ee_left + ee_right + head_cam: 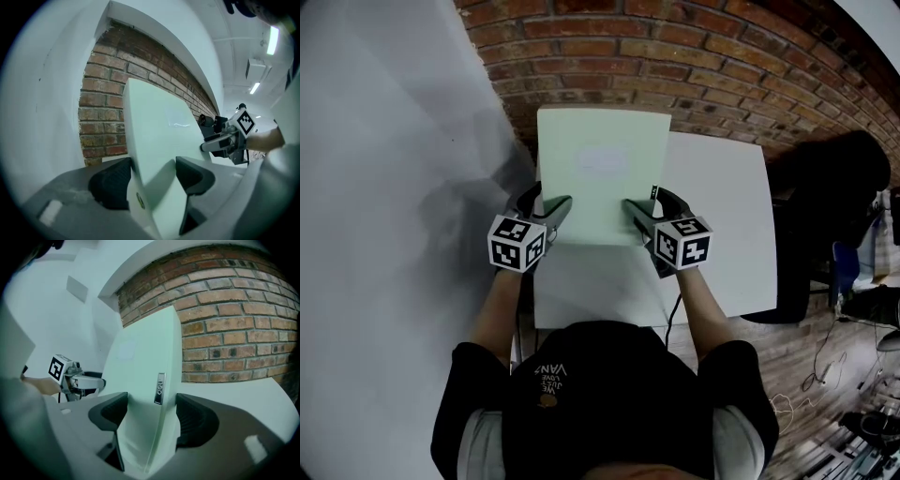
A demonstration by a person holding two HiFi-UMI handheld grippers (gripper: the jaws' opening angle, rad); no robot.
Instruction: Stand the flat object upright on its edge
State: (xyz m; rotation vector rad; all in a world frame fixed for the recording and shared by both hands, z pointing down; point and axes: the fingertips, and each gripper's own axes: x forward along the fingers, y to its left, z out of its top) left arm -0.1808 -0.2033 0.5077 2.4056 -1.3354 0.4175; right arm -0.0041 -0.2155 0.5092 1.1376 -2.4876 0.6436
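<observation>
The flat object [602,178] is a thin pale green box with a small label on its side. It is lifted off its face and stands steeply over the white table [722,234], its top edge toward the brick wall. My left gripper [546,211] is shut on its lower left edge; in the left gripper view the box [159,136] fills the gap between the dark pads [112,183]. My right gripper [642,208] is shut on the lower right edge, and the box [140,366] sits between its pads [194,420]. Whether the bottom edge touches the table is hidden.
A brick wall [675,56] rises right behind the table. A white panel [384,187] runs along the left side. A dark chair-like shape [834,187] stands to the right of the table, with cables on the floor [825,375] below it.
</observation>
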